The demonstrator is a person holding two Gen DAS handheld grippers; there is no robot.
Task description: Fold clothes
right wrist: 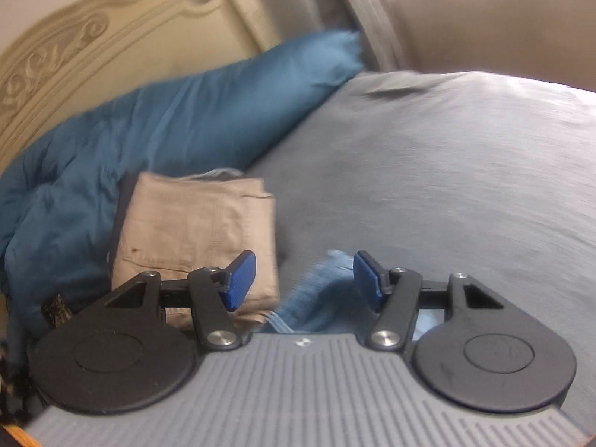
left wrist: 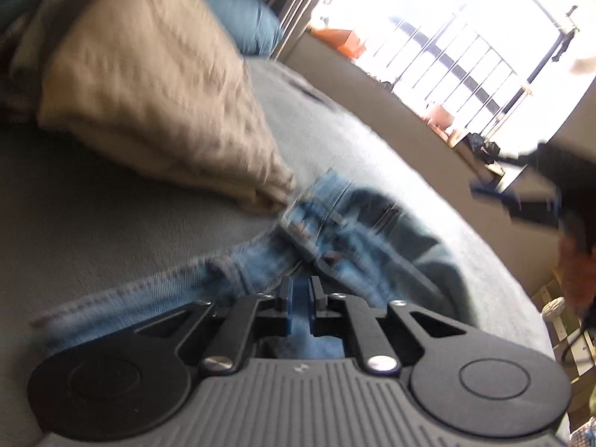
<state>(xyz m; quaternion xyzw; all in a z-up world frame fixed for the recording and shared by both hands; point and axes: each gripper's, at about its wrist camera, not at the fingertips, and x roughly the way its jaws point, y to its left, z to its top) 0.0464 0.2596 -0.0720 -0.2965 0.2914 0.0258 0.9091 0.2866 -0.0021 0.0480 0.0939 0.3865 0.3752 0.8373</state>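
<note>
Blue jeans (left wrist: 357, 238) lie crumpled on the grey bed cover (left wrist: 93, 205). My left gripper (left wrist: 301, 284) is shut on a fold of their denim, which runs down between the fingers. At the right edge of the left wrist view my right gripper (left wrist: 495, 201) hangs blurred above the bed, apart from the jeans. In its own view the right gripper (right wrist: 304, 279) stands open, its blue pads (right wrist: 242, 279) wide apart and pressing on nothing. A pale blue edge of the jeans (right wrist: 316, 305) lies below the gap.
Folded beige trousers (right wrist: 193, 231) rest on the bed beside the jeans, also large at upper left (left wrist: 149, 85). A blue pillow (right wrist: 186, 111) leans on the carved headboard (right wrist: 74, 44). A bright window with railing (left wrist: 447, 37) lies beyond the bed.
</note>
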